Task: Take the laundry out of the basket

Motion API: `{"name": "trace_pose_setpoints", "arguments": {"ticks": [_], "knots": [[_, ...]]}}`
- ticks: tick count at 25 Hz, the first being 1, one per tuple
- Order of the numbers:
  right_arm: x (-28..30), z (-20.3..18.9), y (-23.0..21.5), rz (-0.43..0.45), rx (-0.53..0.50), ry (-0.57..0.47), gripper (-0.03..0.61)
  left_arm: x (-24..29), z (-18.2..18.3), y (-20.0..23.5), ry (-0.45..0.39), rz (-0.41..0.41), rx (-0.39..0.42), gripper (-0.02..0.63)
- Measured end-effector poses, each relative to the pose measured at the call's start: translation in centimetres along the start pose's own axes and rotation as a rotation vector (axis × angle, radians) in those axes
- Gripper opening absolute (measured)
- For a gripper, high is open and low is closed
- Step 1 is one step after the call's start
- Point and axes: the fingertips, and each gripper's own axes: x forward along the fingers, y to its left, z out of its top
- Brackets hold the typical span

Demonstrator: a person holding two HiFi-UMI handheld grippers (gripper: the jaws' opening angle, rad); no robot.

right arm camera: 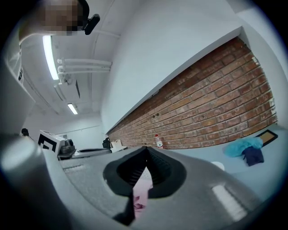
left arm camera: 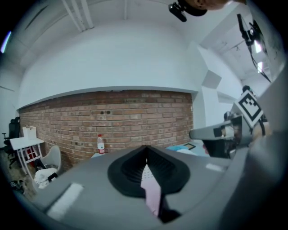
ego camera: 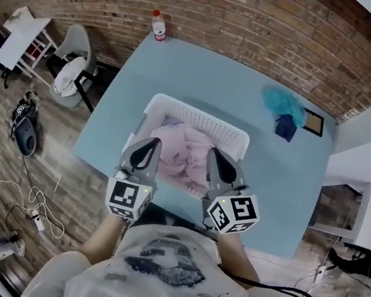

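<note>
A white laundry basket (ego camera: 233,137) stands on the light blue table (ego camera: 204,77), with pink laundry (ego camera: 183,152) piled inside it. My left gripper (ego camera: 152,141) hovers over the basket's near left part with its jaws together and nothing in them. My right gripper (ego camera: 214,152) hovers over the near right part, also shut and empty. In the left gripper view the left gripper (left arm camera: 145,148) has its tips meeting, and a sliver of pink laundry (left arm camera: 153,193) shows below through the gap. The right gripper view shows the right gripper (right arm camera: 145,149) the same way, above pink laundry (right arm camera: 140,195).
A teal and dark blue heap of clothes (ego camera: 283,110) lies at the table's far right, and a plastic bottle (ego camera: 159,25) stands at its far left corner. Left of the table are a chair (ego camera: 72,65) and a white desk (ego camera: 22,39). Cables (ego camera: 29,199) trail on the floor.
</note>
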Motion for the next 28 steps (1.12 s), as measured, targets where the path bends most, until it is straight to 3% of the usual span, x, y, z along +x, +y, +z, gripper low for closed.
{"name": "trace_pose_setpoints", "arguments": {"ticks": [14,19,22,28], "knots": [[4.8,-0.2,-0.4,-0.253,-0.016,-0.006,-0.003,5.5,-0.3,4.6,-0.021,-0.267,-0.025,-0.008],[6.3,-0.6,0.8,-0.268,-0.057,0.014,-0.003,6.5,-0.8,6.1,-0.019,-0.330,-0.029,-0.008],[6.9,-0.5,1.4,-0.282,-0.066,0.017,-0.003,6.8,-0.6,6.6,-0.024,-0.366,0.013,-0.008],[7.5,-0.1,1.3,-0.274,-0.099,0.049,-0.003,7.4,-0.3,7.4,-0.029,-0.373,0.015,-0.008]]}}
